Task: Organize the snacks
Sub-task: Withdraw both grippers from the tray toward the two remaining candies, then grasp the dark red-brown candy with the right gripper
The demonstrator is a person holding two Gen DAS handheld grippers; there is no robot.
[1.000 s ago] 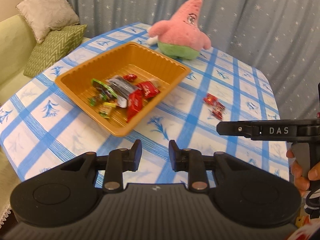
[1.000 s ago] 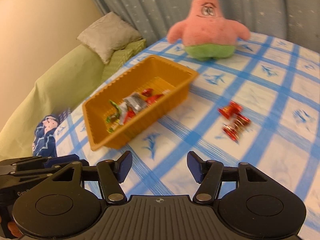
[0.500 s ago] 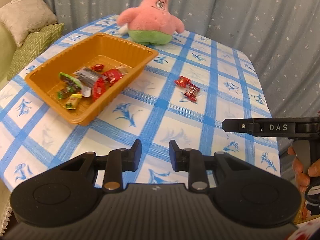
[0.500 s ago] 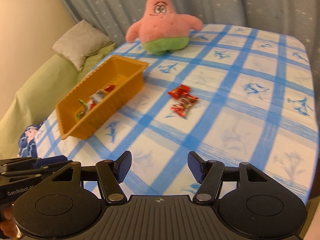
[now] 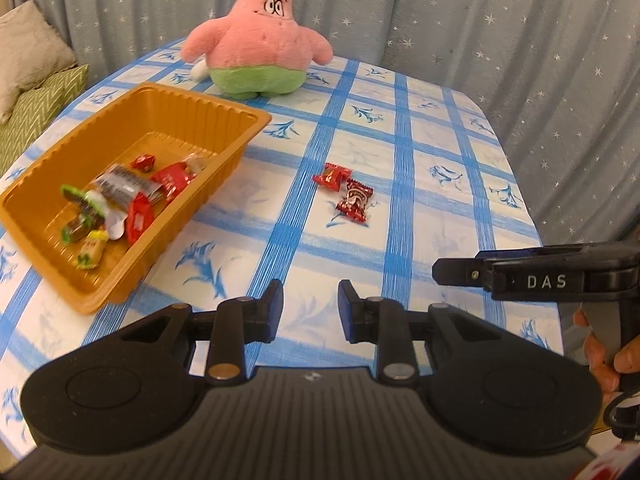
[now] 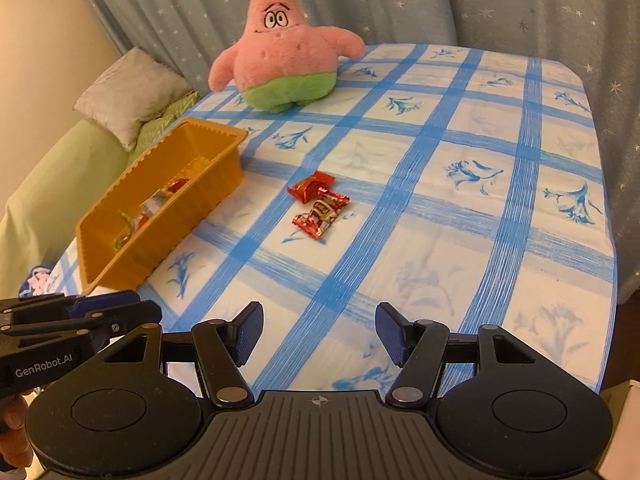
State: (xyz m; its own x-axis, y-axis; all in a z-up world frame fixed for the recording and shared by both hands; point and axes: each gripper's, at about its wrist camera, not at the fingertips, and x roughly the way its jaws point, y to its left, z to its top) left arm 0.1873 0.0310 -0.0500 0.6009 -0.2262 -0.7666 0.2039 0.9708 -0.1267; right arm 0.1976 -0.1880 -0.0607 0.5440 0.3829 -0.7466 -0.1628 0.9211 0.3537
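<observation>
I see two red snack packs on the blue checked tablecloth point(image 6: 440, 208), to the right of the orange tray point(image 5: 224, 116). They touch each other. The far red pack point(image 6: 310, 186) lies with its long side going left to right. The near red pack point(image 6: 320, 214) is tilted, its long side running from near-left to far-right. More snacks point(image 5: 120, 200) sit piled inside the tray. My left gripper point(image 5: 310, 306) is a little apart and holds nothing. My right gripper point(image 6: 320, 332) is wide apart and holds nothing too. A pink star toy point(image 6: 284, 48) stands at the back.
</observation>
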